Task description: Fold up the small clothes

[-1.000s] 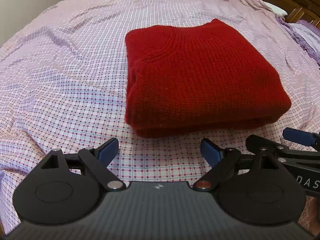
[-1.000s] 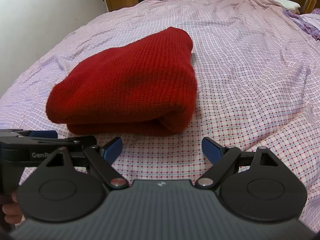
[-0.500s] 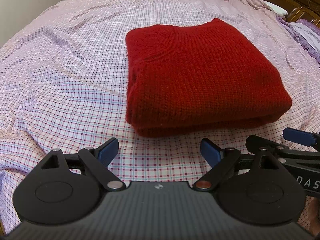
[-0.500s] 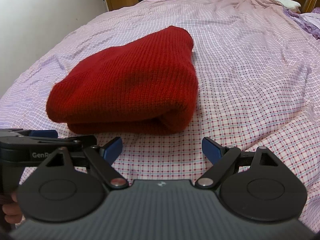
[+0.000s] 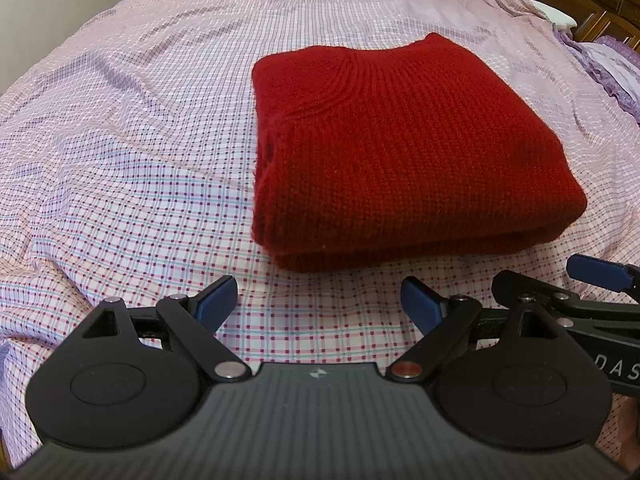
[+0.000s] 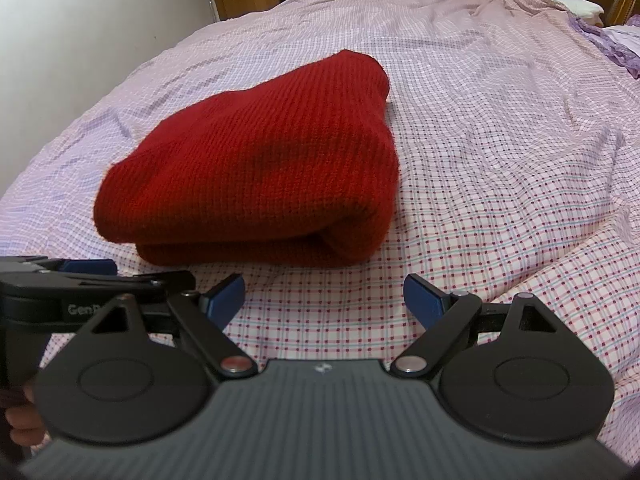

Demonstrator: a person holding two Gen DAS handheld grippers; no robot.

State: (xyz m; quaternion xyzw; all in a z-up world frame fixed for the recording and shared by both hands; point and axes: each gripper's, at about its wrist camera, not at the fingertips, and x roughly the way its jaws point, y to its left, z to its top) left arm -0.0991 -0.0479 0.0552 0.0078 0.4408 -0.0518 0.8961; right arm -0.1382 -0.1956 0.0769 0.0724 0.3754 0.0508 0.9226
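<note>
While both tools hang low over the bed with their blue pads spread wide and nothing between them, the left gripper [image 5: 318, 302] and the right gripper [image 6: 324, 296] sit side by side, each showing at the edge of the other's view, and neither touches cloth. Just beyond their tips, apart from them by a strip of checked sheet [image 5: 120, 184], lies the red sweater [image 5: 400, 152], a thick knit folded into a squarish stack of layers, its collar turned to the far side in the left view and its rounded fold facing the right gripper [image 6: 256, 172]. The edges line up fairly well (the near-left corner looks a little loose, though that is hard to judge). I take the folding of this piece to be done or nearly so; what may remain is a light tidy of that corner, or another garment, and none shows except some purple cloth [image 6: 612, 40] at the far right of the bed.
</note>
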